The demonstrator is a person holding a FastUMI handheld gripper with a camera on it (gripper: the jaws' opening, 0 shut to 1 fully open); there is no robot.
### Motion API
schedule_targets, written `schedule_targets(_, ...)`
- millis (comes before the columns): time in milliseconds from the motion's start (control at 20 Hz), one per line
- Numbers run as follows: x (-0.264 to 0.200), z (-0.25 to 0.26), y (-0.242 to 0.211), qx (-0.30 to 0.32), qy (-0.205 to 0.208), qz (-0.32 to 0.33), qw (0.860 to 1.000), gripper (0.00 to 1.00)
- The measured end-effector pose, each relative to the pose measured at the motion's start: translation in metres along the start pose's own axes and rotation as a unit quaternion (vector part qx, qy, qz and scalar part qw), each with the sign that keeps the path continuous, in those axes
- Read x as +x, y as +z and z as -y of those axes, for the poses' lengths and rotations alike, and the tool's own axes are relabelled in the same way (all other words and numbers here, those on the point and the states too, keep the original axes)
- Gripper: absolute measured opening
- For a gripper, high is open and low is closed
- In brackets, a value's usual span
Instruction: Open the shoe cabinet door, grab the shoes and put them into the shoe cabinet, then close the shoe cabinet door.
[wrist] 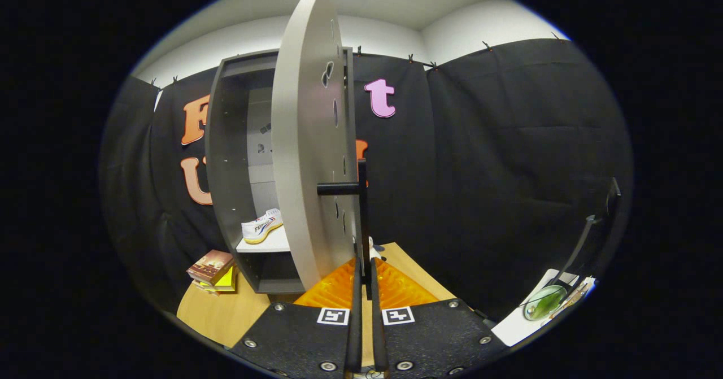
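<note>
Gripper view: hand-held gripper [365, 271] pinches the door handle [362, 209]; shoe [262, 226] sits inside the shoe cabinet [229, 158].

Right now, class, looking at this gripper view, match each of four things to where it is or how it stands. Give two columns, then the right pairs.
Things:
1. sneaker
2. cabinet door
3. books
4. claw

Places or states:
A. stacked on the wooden table beside the shoe cabinet's foot
B. closed around the door's dark bar handle
C. lying on a white shelf inside the cabinet
D. swung open, edge-on just ahead of the fingers

Pairs: 1-C, 2-D, 3-A, 4-B
</note>
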State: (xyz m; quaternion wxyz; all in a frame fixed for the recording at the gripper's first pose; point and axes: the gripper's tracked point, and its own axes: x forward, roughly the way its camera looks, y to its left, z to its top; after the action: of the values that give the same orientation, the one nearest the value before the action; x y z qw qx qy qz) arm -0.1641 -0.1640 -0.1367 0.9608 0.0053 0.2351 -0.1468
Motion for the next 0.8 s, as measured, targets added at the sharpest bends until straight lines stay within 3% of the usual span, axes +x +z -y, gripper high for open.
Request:
schedule_targets(300, -0.034, 0.015, -0.002, 0.045, -0.037, 0.012, 0.998, 0.07)
schedule_targets(500, -0.054, -0.008, -0.001, 0.086, -0.012, 0.041, 0.995, 0.1)
schedule_targets(600, -0.054, -0.025, -0.018, 0.083, 0.001, 0.027, 0.996, 0.14)
schedule_targets(800, -0.037, -0.089, -0.082, 0.062, 0.065, -0.031, 0.996, 0.41)
